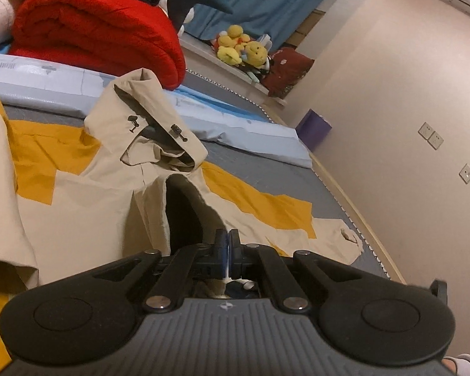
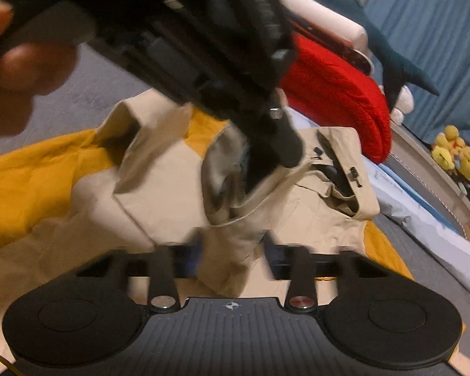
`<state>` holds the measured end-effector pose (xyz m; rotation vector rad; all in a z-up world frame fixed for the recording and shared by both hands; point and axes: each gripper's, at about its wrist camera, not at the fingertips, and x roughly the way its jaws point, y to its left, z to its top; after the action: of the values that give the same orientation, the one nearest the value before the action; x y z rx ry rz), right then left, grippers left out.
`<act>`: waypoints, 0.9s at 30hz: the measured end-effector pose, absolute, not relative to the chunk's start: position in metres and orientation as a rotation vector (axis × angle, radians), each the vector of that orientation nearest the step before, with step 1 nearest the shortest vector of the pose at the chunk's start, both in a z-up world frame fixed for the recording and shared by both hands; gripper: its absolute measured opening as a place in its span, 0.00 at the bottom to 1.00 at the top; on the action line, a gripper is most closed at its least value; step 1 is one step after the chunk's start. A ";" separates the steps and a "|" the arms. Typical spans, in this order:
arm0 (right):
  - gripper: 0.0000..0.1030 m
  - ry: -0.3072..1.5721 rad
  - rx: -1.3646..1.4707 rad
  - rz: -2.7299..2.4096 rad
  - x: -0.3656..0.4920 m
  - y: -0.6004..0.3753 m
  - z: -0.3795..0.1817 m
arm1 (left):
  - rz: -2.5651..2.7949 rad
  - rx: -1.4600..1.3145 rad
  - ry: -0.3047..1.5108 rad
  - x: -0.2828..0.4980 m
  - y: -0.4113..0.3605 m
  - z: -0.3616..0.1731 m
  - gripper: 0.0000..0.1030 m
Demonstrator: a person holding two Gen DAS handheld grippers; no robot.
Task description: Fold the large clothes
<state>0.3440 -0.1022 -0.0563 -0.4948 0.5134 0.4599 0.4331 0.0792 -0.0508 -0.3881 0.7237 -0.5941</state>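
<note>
The beige jacket (image 1: 116, 194) lies spread on the bed (image 1: 250, 156), hood at 12 o'clock; light, limp cloth, likely best taken at seams. Left gripper (image 1: 228, 244) jaws pressed together; right gripper (image 2: 232, 250) jaws pinching a fold

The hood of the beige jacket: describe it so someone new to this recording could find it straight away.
Start at the big red folded blanket at the back of the bed. Just in front of it the beige jacket lies spread over a yellow sheet. The hood is the part at the jacket's top that stands up in a peak, marked by two small dark cord toggles at its opening.
</note>
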 end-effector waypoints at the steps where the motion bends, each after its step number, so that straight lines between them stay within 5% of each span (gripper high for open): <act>1: 0.16 0.517 -0.466 0.450 0.347 -0.105 -0.053 | -0.593 -0.389 0.726 0.434 0.083 -0.050 0.08; 3: 0.13 0.515 -0.370 0.421 0.353 -0.117 -0.045 | -0.591 -0.414 0.708 0.436 0.093 -0.048 0.15; 11: 0.10 0.398 0.097 0.155 0.377 -0.215 -0.005 | -0.341 -0.504 0.589 0.439 0.154 -0.036 0.15; 19: 0.12 0.490 0.316 -0.094 0.408 -0.294 -0.020 | -0.093 -0.288 0.934 0.467 0.165 -0.090 0.15; 27: 0.24 0.492 0.325 -0.303 0.419 -0.332 -0.026 | -0.022 -0.145 1.104 0.475 0.163 -0.125 0.25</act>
<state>0.4193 -0.3320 -0.0255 0.3251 0.4919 -0.3027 0.4753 0.1630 -0.1248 -0.1454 1.1041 -0.0222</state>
